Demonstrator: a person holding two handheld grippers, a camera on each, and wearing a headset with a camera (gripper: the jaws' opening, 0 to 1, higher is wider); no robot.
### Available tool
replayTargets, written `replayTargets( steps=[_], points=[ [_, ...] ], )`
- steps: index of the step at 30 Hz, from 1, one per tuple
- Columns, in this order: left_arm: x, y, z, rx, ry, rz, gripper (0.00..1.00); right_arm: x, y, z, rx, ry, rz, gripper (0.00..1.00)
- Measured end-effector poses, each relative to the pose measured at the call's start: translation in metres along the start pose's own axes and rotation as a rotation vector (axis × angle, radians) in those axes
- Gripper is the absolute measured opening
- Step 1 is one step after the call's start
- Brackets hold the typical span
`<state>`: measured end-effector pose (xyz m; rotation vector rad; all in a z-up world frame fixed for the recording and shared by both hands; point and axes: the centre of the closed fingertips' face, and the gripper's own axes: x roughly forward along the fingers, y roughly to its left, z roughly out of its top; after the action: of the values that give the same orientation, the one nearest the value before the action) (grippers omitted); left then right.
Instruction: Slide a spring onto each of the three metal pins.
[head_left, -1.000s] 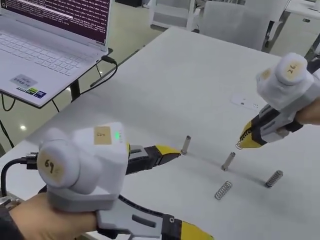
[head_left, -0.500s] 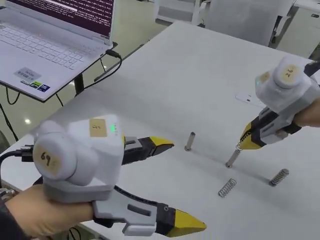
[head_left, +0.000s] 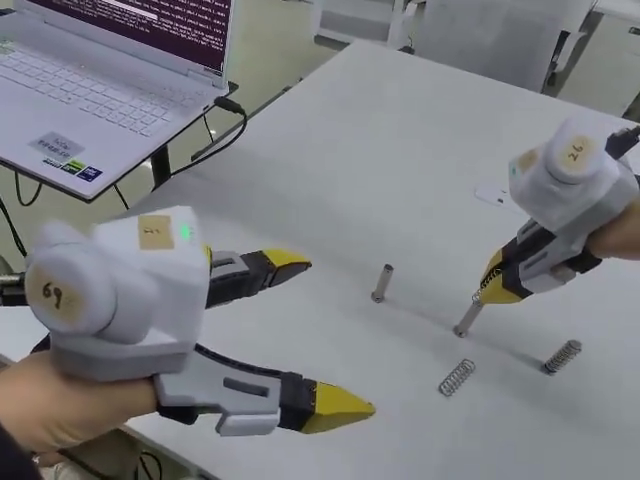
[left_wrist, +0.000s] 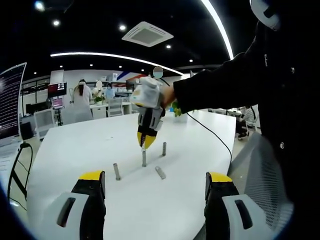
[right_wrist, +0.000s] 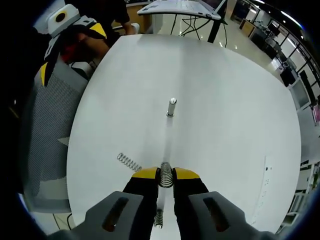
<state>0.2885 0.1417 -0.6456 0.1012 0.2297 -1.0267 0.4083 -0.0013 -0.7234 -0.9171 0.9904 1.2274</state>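
The right hand-held gripper (head_left: 490, 291), clamped on a spring (right_wrist: 165, 176), has lowered it onto the middle pin's (head_left: 466, 318) tip, ready to thread, while the empty, wide-open left hand-held gripper (head_left: 332, 335) has backed away.

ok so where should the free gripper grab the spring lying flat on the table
Probably across its coils near one end, coming down from above. The spring lies on its side on the table, so the open left gripper can straddle its narrow width, leaving the other end free to go over the bare pin.
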Motion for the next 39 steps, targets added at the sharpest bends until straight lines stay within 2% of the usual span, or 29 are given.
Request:
replayTargets(
  steps=[3,13,27,39],
  points=[
    [-0.002,0.004,0.000,0.023,0.013,0.014,0.79,0.001,-0.001,-0.002,-0.002,0.007,-0.003,0.08],
    [-0.004,0.010,0.002,0.040,0.022,0.027,0.79,0.001,-0.001,-0.001,-0.001,0.005,-0.001,0.08],
    [-0.004,0.012,0.001,0.034,0.022,0.026,0.78,0.012,-0.001,-0.004,0.013,0.013,0.022,0.08],
    [-0.004,0.012,0.003,0.034,0.022,0.029,0.77,0.025,0.000,-0.009,0.012,0.025,0.021,0.08]
  ],
)
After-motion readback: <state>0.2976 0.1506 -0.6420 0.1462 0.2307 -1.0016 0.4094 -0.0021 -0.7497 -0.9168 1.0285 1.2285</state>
